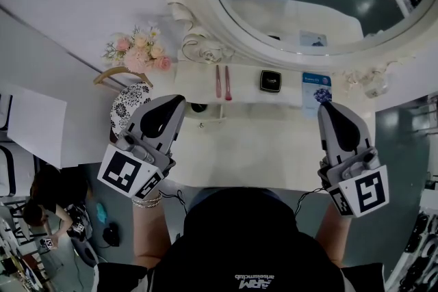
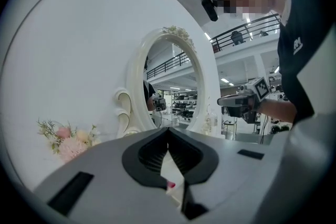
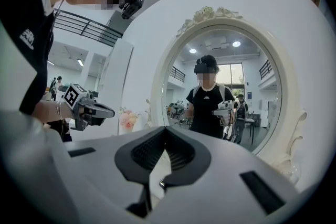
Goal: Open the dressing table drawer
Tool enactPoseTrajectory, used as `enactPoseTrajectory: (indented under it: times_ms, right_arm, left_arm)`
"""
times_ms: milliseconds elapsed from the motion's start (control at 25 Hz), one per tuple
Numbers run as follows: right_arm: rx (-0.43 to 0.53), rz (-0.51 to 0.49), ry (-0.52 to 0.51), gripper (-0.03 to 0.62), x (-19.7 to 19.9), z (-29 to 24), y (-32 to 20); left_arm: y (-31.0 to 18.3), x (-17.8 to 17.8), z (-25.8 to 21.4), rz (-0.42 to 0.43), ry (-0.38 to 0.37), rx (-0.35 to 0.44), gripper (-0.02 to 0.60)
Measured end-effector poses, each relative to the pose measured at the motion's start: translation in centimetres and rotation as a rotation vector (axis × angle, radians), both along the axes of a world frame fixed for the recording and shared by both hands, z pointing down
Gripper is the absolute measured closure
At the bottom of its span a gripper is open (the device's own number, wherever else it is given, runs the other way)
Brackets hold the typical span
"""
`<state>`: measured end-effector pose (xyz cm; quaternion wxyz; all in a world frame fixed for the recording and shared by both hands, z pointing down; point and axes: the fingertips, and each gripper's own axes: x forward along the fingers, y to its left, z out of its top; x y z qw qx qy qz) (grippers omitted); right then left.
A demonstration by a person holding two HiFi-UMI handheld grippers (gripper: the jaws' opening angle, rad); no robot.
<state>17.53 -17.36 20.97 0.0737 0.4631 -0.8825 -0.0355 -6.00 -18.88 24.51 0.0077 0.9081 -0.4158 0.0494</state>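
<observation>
A white dressing table (image 1: pixel 253 154) with a big oval mirror (image 1: pixel 308 3) lies below me in the head view. No drawer front shows; the table's front edge hides it. My left gripper (image 1: pixel 179 100) hovers over the table's left side, its jaws meeting at the tip with nothing between them. It reaches a small dark round thing (image 1: pixel 198 107) under the raised back shelf (image 1: pixel 246 94). My right gripper (image 1: pixel 326 106) hovers over the right side, shut and empty. In the left gripper view the left gripper (image 2: pixel 168 131) points at the mirror frame, and in the right gripper view the right gripper (image 3: pixel 166 131) faces the mirror.
The shelf holds two pink sticks (image 1: pixel 222 82), a black square case (image 1: pixel 270 81) and a blue card (image 1: pixel 317 87). A pink flower bunch (image 1: pixel 140 51) stands at the left, with a patterned round thing (image 1: pixel 129 104) below it. Ornate glassware (image 1: pixel 205 48) sits by the mirror's foot.
</observation>
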Motion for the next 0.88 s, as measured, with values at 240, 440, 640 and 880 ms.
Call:
enactPoseTrajectory:
  times_ms: [240, 440, 640, 880]
  right_arm:
    - [-0.004, 0.000, -0.007, 0.576, 0.06, 0.07, -0.26]
    - [-0.005, -0.008, -0.038, 0.576, -0.05, -0.07, -0.41]
    - [-0.008, -0.008, -0.034, 0.576, 0.04, 0.06, -0.54]
    - [-0.016, -0.002, -0.010, 0.576, 0.47, 0.55, -0.59]
  left_arm:
    - [-0.09, -0.25, 0.13, -0.010, 0.027, -0.011, 0.563]
    - [-0.13, -0.59, 0.24, -0.021, 0.034, -0.016, 0.563]
    - [-0.18, -0.56, 0.33, -0.020, 0.039, -0.022, 0.563]
    - [-0.26, -0.17, 0.35, -0.014, 0.044, -0.024, 0.563]
